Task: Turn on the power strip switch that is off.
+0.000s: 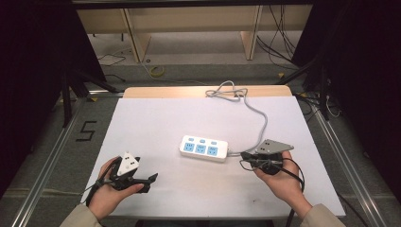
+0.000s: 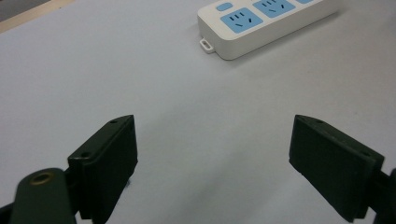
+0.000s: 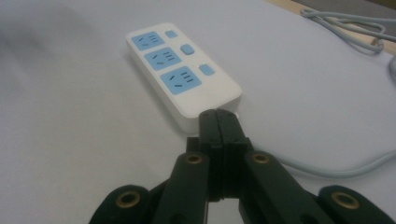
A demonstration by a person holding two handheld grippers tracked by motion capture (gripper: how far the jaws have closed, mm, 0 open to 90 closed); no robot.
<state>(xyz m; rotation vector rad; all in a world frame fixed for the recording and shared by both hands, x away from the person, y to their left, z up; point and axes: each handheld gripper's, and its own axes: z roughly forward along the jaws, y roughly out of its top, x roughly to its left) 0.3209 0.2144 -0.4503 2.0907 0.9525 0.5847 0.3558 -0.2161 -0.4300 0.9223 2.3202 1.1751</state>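
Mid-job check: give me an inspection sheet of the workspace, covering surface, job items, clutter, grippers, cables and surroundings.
Surface: white table top, flat, wooden edge showing at the far side.
Job's things: white power strip near the middle, three blue sockets, each with a switch; nothing plugged in.
Clutter: nothing seen.
Grippers: left gripper open, near the table's near left edge, aimed at the strip. Right gripper shut, tips at the strip's cord end; contact cannot be told.
Cables: strip's grey cord runs to a loose coil at the far edge; a black cable trails from the right gripper.
Surroundings: grey floor, wooden shelving beyond, loose cables on the floor.
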